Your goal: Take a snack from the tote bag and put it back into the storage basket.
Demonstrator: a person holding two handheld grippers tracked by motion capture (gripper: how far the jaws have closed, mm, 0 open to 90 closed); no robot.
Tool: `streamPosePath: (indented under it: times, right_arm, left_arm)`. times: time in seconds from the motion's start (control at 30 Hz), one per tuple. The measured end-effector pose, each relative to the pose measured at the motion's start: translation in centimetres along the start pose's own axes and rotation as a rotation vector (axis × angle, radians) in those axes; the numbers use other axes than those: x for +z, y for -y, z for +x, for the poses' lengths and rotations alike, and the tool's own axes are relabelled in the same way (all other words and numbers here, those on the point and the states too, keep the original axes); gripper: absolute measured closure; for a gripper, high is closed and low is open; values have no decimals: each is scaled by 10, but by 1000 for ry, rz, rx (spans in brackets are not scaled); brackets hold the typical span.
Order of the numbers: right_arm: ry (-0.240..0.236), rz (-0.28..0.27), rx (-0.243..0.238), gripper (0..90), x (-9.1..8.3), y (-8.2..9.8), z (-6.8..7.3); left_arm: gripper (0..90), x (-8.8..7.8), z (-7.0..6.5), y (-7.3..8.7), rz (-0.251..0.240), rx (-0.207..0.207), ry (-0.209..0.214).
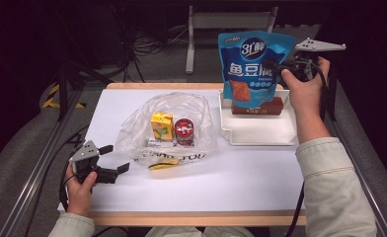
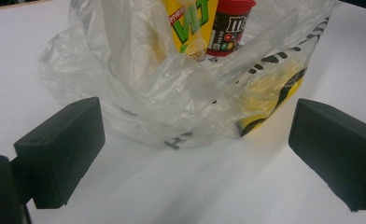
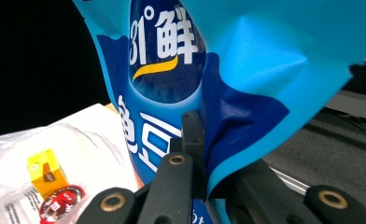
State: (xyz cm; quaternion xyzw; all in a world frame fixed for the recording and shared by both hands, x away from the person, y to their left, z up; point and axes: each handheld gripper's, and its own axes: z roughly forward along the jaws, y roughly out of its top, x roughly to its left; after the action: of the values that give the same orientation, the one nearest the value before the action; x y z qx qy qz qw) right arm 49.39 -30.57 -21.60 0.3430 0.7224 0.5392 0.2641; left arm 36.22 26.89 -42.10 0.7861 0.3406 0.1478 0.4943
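White tabletop (image 1: 241, 182), light wood edge, everything sits on it.

Blue foil snack pouch (image 1: 253, 64) with white lettering: hanging in the air above the white rectangular plastic tray (image 1: 260, 133) at table right. My right gripper (image 1: 280, 66) has it by its right edge, roughly mid-height; right gripper view shows the jaws pinched flat on the film (image 3: 228, 121), which creases and folds around the pinch. Judgement: light, soft-walled, puffy, slick laminate. It will swing and twist off a one-edge grip, and could slide out if I jerk it. A sealed seam or the top band would be a better hold than the bulging face. Move slow.

Clear crumpled plastic bag (image 1: 181, 118) with black print, mid-table, mouth facing up and loosely open. Judgement: near weightless, floppy, and the mouth will collapse unless an edge is held up. Likely the pouch's destination, so the rim needs pinning or lifting first.

Brown rectangular block (image 1: 258, 107) lies at the tray's far side, just under the pouch.

Left gripper (image 1: 110, 158): resting on the table at front left, jaws wide apart, nothing between them, aimed at the bag's near edge (image 2: 181, 135) but short of it.

Inside the bag: yellow drink carton (image 1: 162, 126), upright, and beside it a short red-lidded round candy tub (image 1: 184, 131).
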Motion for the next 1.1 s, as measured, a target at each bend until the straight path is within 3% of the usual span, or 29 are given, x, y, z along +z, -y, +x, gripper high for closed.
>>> streamPosePath:
  times: [1.1]
  right_arm:
    - [-1, 72, 64, 899, 22, 53, -16]
  left_arm:
    - [41, 0, 0, 0, 5, 4, 2]
